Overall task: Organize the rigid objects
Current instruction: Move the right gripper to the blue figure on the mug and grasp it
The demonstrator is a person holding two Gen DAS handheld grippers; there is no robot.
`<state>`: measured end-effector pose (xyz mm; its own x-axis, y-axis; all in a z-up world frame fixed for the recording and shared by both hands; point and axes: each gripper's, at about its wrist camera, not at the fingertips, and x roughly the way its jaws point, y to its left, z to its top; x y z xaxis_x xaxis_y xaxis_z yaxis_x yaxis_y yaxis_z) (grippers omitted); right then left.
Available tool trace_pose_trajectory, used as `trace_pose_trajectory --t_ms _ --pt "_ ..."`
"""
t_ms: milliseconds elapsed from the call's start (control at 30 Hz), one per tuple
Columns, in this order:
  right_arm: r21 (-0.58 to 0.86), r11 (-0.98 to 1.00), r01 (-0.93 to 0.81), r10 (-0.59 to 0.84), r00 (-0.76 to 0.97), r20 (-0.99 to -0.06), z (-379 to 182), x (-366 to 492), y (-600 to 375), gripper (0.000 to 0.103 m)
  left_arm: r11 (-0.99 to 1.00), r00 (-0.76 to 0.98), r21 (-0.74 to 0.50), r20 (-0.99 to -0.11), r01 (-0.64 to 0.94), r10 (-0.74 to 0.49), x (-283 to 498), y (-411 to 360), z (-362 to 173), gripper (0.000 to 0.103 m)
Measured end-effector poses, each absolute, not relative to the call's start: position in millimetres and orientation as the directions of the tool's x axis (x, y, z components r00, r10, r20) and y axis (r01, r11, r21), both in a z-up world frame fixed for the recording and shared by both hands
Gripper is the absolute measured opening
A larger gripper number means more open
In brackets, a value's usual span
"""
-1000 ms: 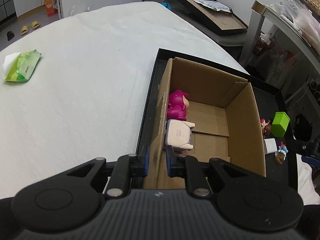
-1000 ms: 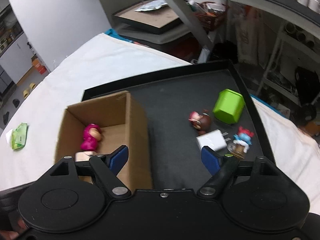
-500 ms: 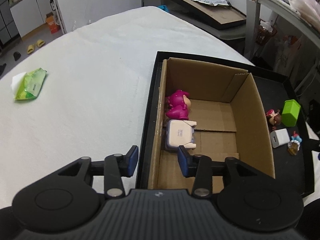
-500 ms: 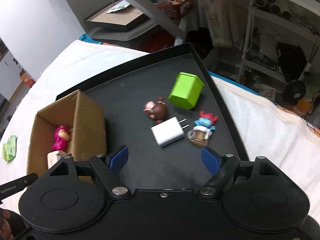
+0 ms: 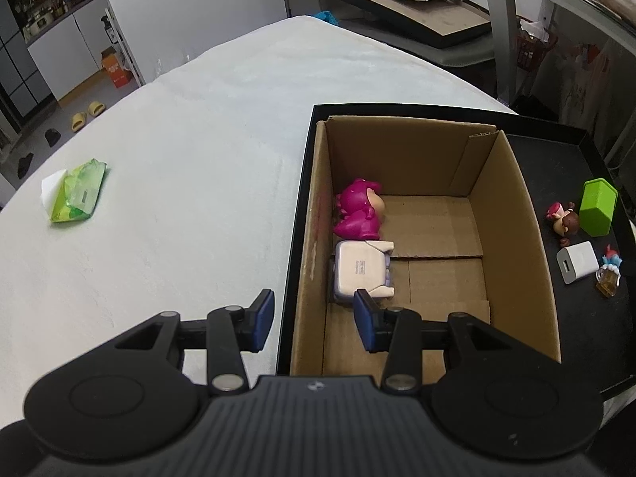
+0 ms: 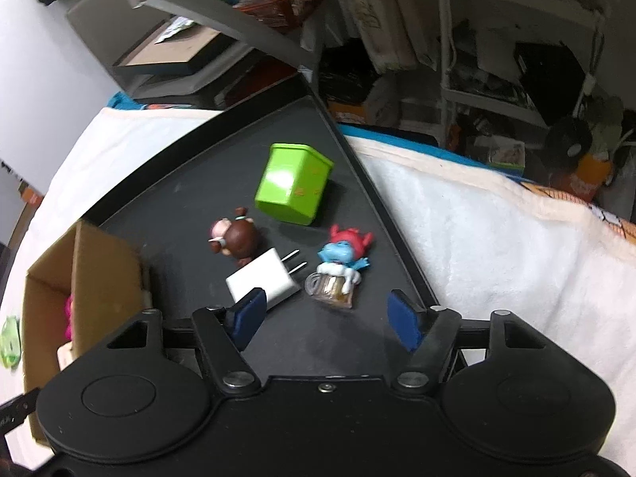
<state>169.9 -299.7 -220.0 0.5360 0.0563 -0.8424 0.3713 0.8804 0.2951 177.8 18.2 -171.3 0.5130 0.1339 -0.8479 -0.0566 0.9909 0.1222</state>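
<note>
Fingers on our right gripper (image 6: 324,320) are closing, nothing between them yet. We see the blue figurine (image 6: 341,268) just ahead at 12 o'clock, long axis running roughly 12 to 6. Our left gripper (image 5: 314,320), part open and empty, straddles the cardboard box (image 5: 520,246) wall. On the black tray (image 6: 187,171): two figurines, one white charger (image 6: 264,280), one green box (image 6: 292,189). In the box: two toys.

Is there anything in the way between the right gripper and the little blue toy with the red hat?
Nothing visible blocks it. The right gripper hangs over bare black tray with its closing jaws empty, and the blue toy lies just ahead. The white charger sits beside the left finger, off to the side.
</note>
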Motion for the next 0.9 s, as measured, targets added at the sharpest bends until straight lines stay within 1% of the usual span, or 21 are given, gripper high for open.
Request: trace_pose_trajectory --t_ms 167,333,367,433,467,567,733,800,833,867,900 --pt "0.306 0.872 0.381 0.061 0.535 -0.842 -236.4 179.2 -306.6 0.055 0.987 0.504 0.151 -0.849 -0.059 0.160 182.5 12.7 -174.1 0.042" --pt "0.302 0.874 0.380 0.073 0.513 -0.855 -249.7 186.5 -307.9 0.046 0.988 0.484 0.123 -0.862 -0.092 0.153 187.3 16.1 -174.9 0.042" --pt "0.295 0.876 0.382 0.069 0.506 -0.860 -251.7 187.3 -307.9 0.040 0.988 0.480 0.118 -0.864 -0.101 0.153 188.2 17.2 -174.9 0.042" --pt "0.296 0.874 0.386 0.074 0.496 -0.865 -254.7 187.8 -308.7 0.034 0.987 0.475 0.111 -0.866 -0.119 0.155 189.7 18.9 -174.7 0.042" --pt "0.285 0.877 0.386 0.065 0.493 -0.867 -254.1 187.1 -308.9 0.029 0.986 0.474 0.107 -0.867 -0.127 0.155 190.2 19.7 -174.7 0.042" --pt "0.293 0.868 0.402 0.069 0.486 -0.872 -253.0 182.5 -313.7 0.029 0.985 0.470 0.099 -0.869 -0.142 0.155 191.7 20.8 -175.5 0.042" --pt "0.298 0.863 0.407 0.078 0.476 -0.876 -252.6 180.0 -316.4 0.029 0.985 0.469 0.098 -0.870 -0.144 0.155 192.1 20.3 -175.5 0.042" --pt "0.300 0.868 0.397 0.086 0.475 -0.876 -250.8 179.8 -316.3 0.032 0.985 0.469 0.093 -0.870 -0.145 0.151 192.8 21.1 -175.6 0.042" --pt "0.298 0.872 0.388 0.085 0.480 -0.873 -249.4 180.0 -315.8 0.036 0.985 0.469 0.089 -0.871 -0.147 0.149 193.2 21.9 -175.7 0.042" --pt "0.286 0.877 0.385 0.072 0.484 -0.872 -247.7 180.1 -314.2 0.051 0.985 0.468 0.086 -0.871 -0.149 0.147 193.4 23.0 -175.9 0.042" --pt "0.271 0.883 0.383 0.054 0.491 -0.870 -246.3 180.7 -312.7 0.060 0.985 0.467 0.083 -0.872 -0.152 0.146 193.7 23.7 -176.0 0.042"
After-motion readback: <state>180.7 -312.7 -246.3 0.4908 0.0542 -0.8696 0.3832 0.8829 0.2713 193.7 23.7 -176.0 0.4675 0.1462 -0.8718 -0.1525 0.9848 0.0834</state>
